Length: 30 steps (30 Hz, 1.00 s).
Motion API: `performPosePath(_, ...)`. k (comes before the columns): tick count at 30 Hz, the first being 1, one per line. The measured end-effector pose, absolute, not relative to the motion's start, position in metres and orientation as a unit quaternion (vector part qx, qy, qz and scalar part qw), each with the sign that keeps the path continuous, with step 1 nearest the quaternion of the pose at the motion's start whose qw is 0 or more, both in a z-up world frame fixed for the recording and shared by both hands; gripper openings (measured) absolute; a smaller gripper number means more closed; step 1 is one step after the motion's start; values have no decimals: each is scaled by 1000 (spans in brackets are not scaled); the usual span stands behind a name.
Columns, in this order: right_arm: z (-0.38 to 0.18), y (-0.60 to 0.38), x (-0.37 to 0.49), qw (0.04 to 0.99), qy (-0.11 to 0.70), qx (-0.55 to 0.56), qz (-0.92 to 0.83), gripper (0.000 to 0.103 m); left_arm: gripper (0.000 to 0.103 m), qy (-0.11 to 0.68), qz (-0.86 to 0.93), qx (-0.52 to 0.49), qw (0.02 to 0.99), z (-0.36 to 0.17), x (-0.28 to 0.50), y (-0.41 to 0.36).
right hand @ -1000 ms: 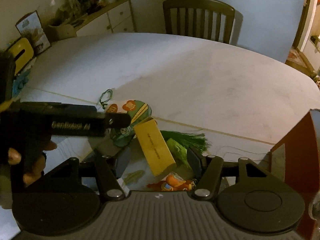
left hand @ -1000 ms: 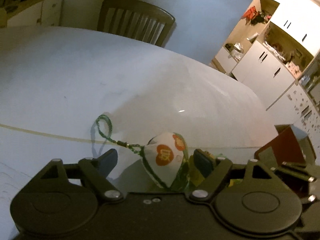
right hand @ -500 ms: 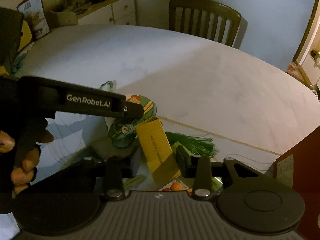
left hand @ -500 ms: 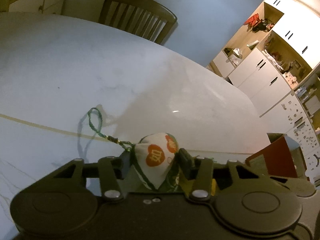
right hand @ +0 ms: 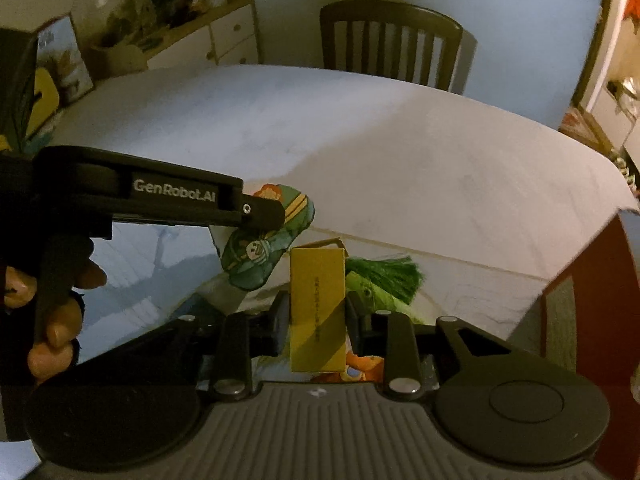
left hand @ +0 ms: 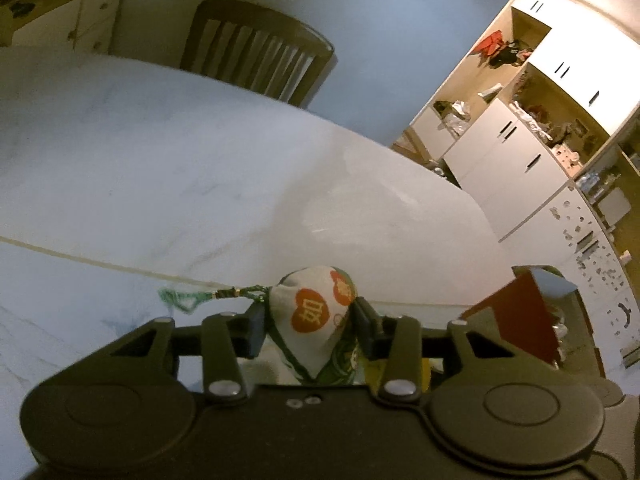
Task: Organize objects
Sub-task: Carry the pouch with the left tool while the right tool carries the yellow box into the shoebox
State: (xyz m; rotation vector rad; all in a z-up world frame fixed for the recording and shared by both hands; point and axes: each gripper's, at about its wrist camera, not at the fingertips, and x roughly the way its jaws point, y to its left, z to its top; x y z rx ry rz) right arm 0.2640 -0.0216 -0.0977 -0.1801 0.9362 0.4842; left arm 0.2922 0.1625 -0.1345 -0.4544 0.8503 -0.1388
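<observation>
So the left gripper (left hand: 310,326) grips the pouch (left hand: 314,316) and the right gripper (right hand: 316,316) clamps the yellow box (right hand: 318,308), neither yet in the red box (right hand: 600,280).

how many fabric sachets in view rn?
2. One white sachet with orange motifs, clamped in the left gripper. One green sachet with a tassel on the table, behind the yellow box. More may be hidden.

You have two grippers: the left gripper (left hand: 310,330) and the right gripper (right hand: 316,318). By the red box (right hand: 592,320) you have one pouch (left hand: 314,316), one yellow box (right hand: 318,308), one tassel (right hand: 384,276), and one chair (right hand: 394,46) beyond the table (right hand: 360,140).
</observation>
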Motion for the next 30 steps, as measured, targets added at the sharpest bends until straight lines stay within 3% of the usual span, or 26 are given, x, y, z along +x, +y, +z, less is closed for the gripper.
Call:
performPosePath(13,-42,-66,231,870,433,-32,232,28,42,390,-99,-213,890,-73,256,140)
performPosePath(30,28,-181,191,880,417,2,226,28,43,358,-176,-167,902,14,234,32)
